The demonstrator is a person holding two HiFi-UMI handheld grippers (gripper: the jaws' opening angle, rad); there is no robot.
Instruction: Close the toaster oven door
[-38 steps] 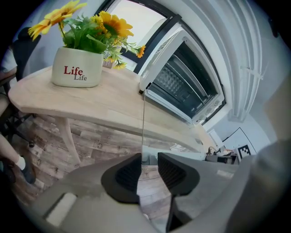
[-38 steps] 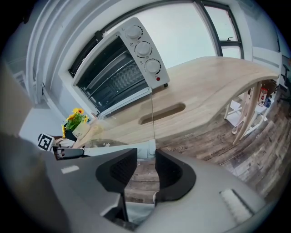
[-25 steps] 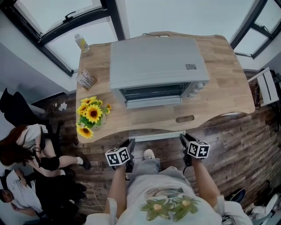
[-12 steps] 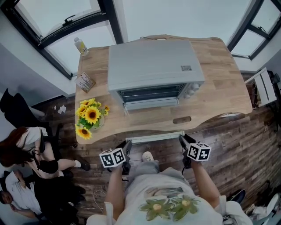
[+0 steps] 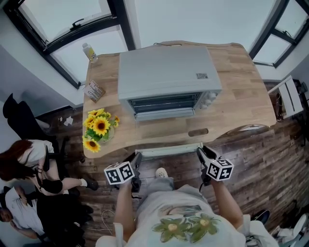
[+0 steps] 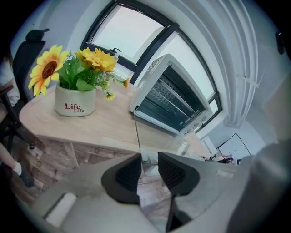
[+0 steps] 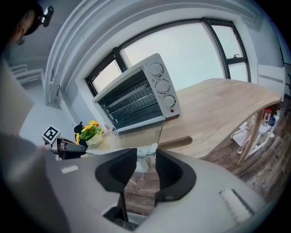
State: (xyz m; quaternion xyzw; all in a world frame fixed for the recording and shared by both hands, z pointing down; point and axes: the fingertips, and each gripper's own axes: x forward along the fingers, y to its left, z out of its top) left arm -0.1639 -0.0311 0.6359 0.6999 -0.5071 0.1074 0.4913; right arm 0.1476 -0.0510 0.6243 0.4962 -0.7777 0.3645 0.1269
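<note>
Your left gripper [image 5: 137,156] and right gripper [image 5: 199,151] both stand slightly parted and empty. The open door's handle [image 5: 169,150] lies between them, with the toaster oven [image 5: 166,77] at twelve o'clock.

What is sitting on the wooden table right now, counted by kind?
Grey metal toaster oven: 1
White ceramic pot of yellow sunflowers: 1
Small clear plastic bottle: 1
Small printed cardboard carton: 1
Total: 4

floor: dark wood-plank floor [image 5: 260,157], 3 through 6 to 9 o'clock | furniture: pale wooden table with a wavy edge [image 5: 241,72], centre; white rack [image 5: 291,96], 3 o'clock; black chair [image 5: 15,118], 9 o'clock | windows: black-framed windows [image 5: 58,14], 10 to 2 o'clock | light: flat, even daylight
</note>
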